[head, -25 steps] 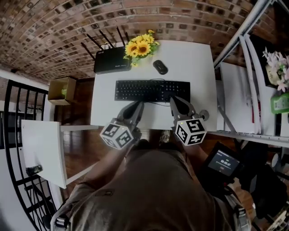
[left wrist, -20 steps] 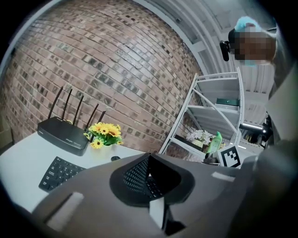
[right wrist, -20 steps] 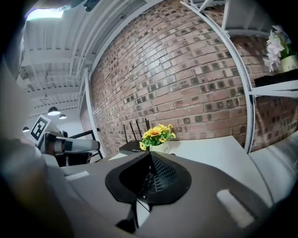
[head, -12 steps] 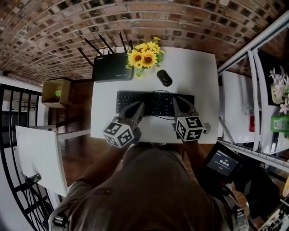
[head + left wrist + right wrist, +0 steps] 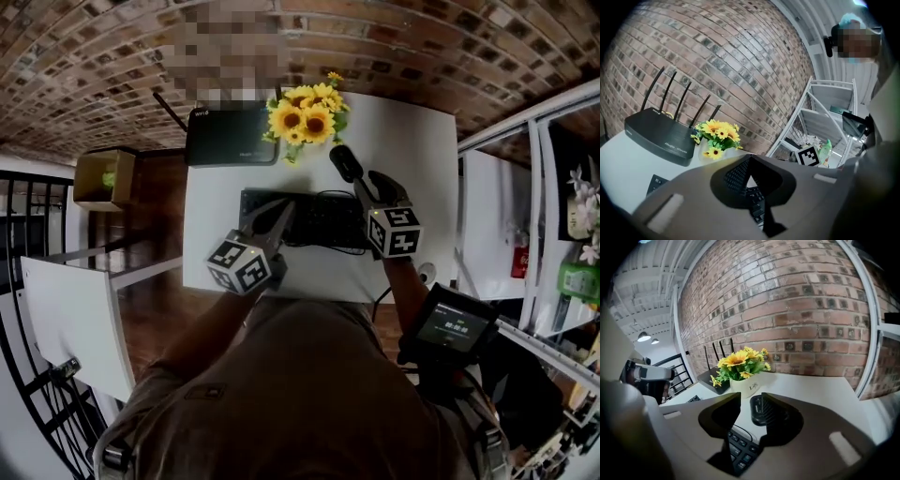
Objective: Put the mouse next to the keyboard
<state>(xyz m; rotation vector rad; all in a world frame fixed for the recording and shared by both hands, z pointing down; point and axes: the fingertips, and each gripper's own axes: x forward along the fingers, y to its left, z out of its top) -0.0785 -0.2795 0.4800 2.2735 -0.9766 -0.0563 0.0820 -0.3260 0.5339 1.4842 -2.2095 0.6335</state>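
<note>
A black mouse [image 5: 344,162] lies on the white table [image 5: 417,141] behind the black keyboard [image 5: 309,217], next to the sunflower pot. My right gripper [image 5: 373,187] hovers over the keyboard's right end, just short of the mouse. In the right gripper view the mouse [image 5: 757,409] lies just beyond the tips, partly hidden by the right jaw. The right gripper [image 5: 751,399] has just been opening, and nothing is between its jaws. My left gripper [image 5: 279,214] is over the keyboard's left half. In the left gripper view the left gripper [image 5: 750,158] has its tips together, empty.
A black router [image 5: 232,136] with antennas and a white pot of sunflowers [image 5: 309,117] stand at the table's back. A metal shelf unit [image 5: 534,206] is close on the right. A cardboard box [image 5: 101,176] and a black railing [image 5: 37,216] are to the left.
Both grippers moved forward from the table's front edge to above the keyboard. The right one went farther, up to the mouse, and its jaws opened.
</note>
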